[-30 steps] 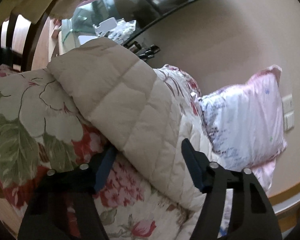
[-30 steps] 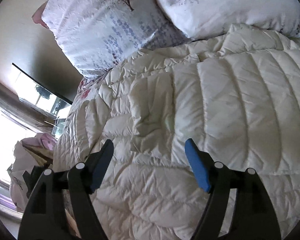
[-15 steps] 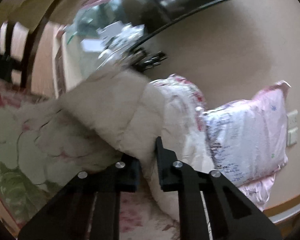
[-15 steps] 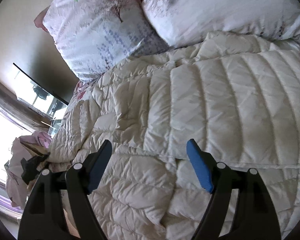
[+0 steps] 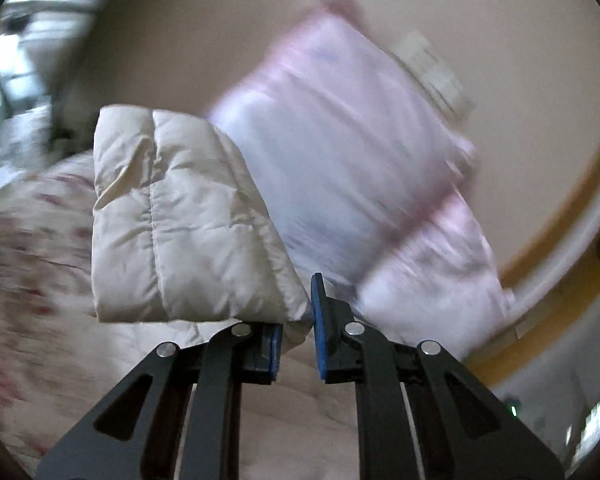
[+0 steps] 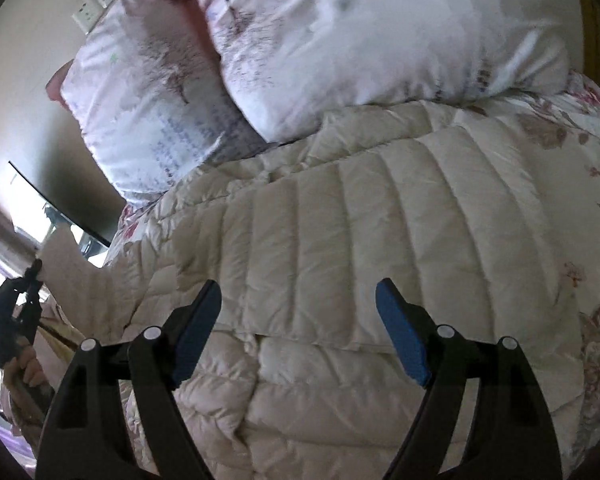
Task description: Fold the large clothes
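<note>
While the left feed is mostly motion blur, the bit that matters is sharp: my left gripper (image 5: 298, 334) has its jaws pinching a corner of the sleeve (image 5: 180, 228) of the cream down jacket (image 6: 360, 260). That sleeve end sticks up and away from the jaws toward the upper left of the frame, lifted clear of the floral bedspread (image 5: 32, 240) behind it, with a pink pillow (image 5: 340, 152) filling the middle and right.

On the right feed, my right gripper (image 6: 300, 330) has its jaws spread wide and is holding nothing, hovering over the jacket body. The jacket lies flat on the bed, filling the centre of the frame, quilted ribs running roughly top to bottom. Its long axis looks to run left to right across the picture, though I can't tell which end is the collar. Two pillows (image 6: 340, 40) sit along the top edge, touching the jacket.

At far left of the right feed you can see the held sleeve trailing off the jacket body. So the sleeve lies left of the body, and I'd guess the coming move is carrying it rightward across the ribs onto the torso. The left side is clearly the one doing it; the right is nearer the body, so it could pin the panel down.
</note>
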`<act>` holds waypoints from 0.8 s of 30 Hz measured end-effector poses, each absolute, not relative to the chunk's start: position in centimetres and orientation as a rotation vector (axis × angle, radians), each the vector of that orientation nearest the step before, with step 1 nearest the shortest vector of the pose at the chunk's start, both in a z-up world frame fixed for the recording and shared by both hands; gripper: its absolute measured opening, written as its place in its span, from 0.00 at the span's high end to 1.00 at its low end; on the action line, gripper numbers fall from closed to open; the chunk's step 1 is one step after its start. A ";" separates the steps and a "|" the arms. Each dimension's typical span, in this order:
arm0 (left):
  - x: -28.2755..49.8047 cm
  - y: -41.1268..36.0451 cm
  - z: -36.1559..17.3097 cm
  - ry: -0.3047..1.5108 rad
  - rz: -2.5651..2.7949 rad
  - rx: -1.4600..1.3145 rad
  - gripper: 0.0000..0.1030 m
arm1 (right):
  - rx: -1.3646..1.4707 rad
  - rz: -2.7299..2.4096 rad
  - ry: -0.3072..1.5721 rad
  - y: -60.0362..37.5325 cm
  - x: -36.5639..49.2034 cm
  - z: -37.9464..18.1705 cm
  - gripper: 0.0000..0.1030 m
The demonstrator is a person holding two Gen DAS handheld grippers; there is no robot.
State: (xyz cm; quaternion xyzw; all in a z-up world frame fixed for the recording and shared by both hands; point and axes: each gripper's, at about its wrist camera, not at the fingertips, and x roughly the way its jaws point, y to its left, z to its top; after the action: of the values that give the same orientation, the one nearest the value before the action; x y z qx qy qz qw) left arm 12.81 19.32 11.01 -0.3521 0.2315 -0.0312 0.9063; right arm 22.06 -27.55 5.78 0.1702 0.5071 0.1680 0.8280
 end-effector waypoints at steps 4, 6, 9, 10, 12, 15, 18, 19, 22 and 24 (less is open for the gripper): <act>15.5 11.4 10.2 0.570 -0.233 -0.632 0.88 | 0.375 0.331 1.080 -28.5 22.1 5.2 0.22; 16.7 7.2 9.0 0.641 -0.305 -0.570 0.88 | 0.384 0.316 1.080 -29.1 22.1 5.0 0.22; 17.9 2.6 7.4 0.736 -0.386 -0.486 0.86 | 0.391 0.293 1.078 -29.9 22.0 4.9 0.22; 18.1 0.8 6.7 0.773 -0.413 -0.439 0.81 | 0.392 0.286 1.077 -30.0 22.0 4.9 0.22; 18.0 -1.5 5.6 0.819 -0.436 -0.358 0.67 | 0.394 0.276 1.076 -30.2 22.0 4.9 0.22; 16.9 -2.4 5.1 0.833 -0.468 -0.303 0.34 | 0.386 0.285 1.072 -30.1 21.7 5.1 0.22; 14.9 -0.7 5.9 0.786 -0.458 -0.307 0.19 | 0.353 0.323 1.059 -29.0 21.4 5.5 0.23; 14.1 0.3 6.0 0.774 -0.443 -0.314 0.19 | 0.342 0.337 1.054 -28.6 21.3 5.7 0.23; 12.5 3.3 6.4 0.752 -0.378 -0.327 0.19 | 0.281 0.402 1.037 -26.6 20.9 6.2 0.23; 11.5 4.7 6.0 0.750 -0.331 -0.322 0.19 | 0.220 0.413 1.022 -25.1 20.8 6.4 0.23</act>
State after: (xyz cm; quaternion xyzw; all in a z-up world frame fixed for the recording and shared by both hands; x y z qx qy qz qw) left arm 11.53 4.71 5.97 -0.1557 0.3628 -0.1601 0.9047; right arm 20.77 -25.07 6.38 0.1044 0.4844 0.1958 0.8463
